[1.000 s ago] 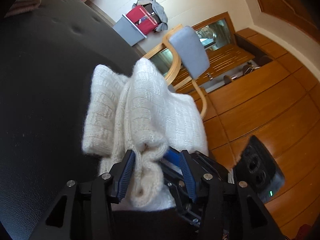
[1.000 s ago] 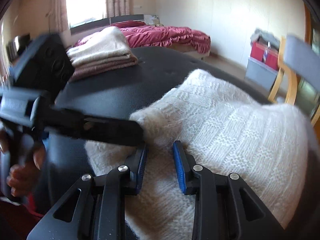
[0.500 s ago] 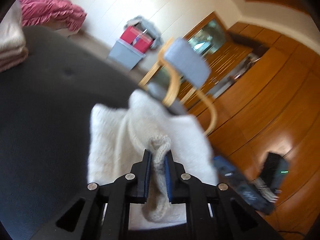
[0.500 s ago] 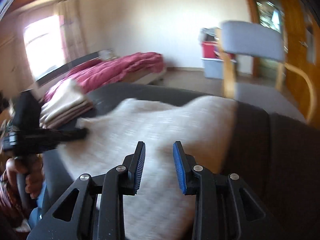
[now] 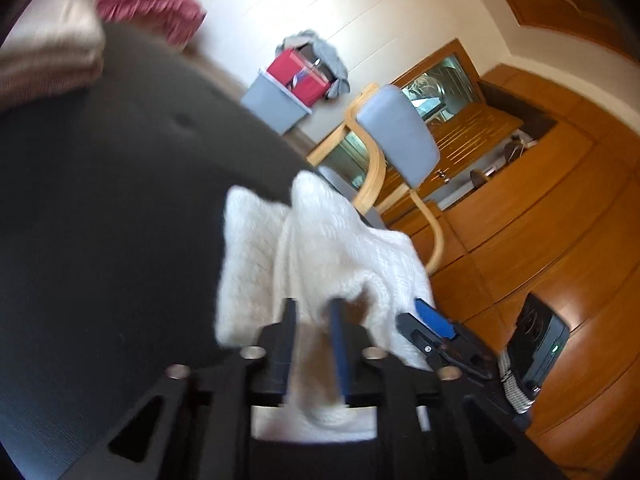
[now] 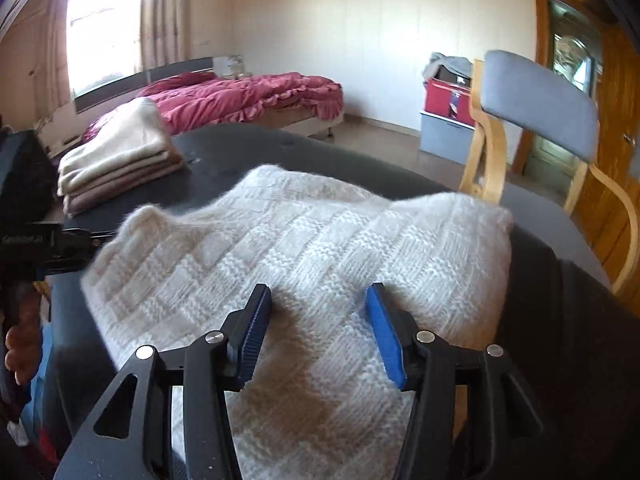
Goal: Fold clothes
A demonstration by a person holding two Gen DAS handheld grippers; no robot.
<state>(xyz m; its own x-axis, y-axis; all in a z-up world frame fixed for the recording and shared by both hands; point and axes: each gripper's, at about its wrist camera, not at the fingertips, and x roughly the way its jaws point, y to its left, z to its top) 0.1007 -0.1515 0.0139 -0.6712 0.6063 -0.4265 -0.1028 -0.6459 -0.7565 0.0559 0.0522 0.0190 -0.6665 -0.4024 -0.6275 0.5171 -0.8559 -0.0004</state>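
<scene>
A white knit sweater point(image 5: 320, 248) lies partly folded on a dark padded surface point(image 5: 100, 220). My left gripper point(image 5: 313, 320) is shut on a bunched edge of it, and the knit fills the narrow gap between the fingers. In the right wrist view the sweater point(image 6: 320, 248) spreads wide and flat. My right gripper point(image 6: 318, 320) hovers open just above its near part, with nothing pinched. The right gripper's blue pad point(image 5: 434, 322) shows beside the sweater's right edge. The left gripper point(image 6: 92, 240) reaches the sweater's left corner, held by a hand point(image 6: 20, 340).
A stack of folded beige clothes point(image 6: 120, 160) sits at the far left of the dark surface point(image 6: 560, 300). A wooden chair with a grey back point(image 6: 536, 96) stands close behind on the right. Farther off are a red-covered bed point(image 6: 248, 96) and a grey bin point(image 6: 444, 140).
My left gripper closed on the sweater's edge and still holds it. My right gripper swung over the sweater and its fingers spread much wider.
</scene>
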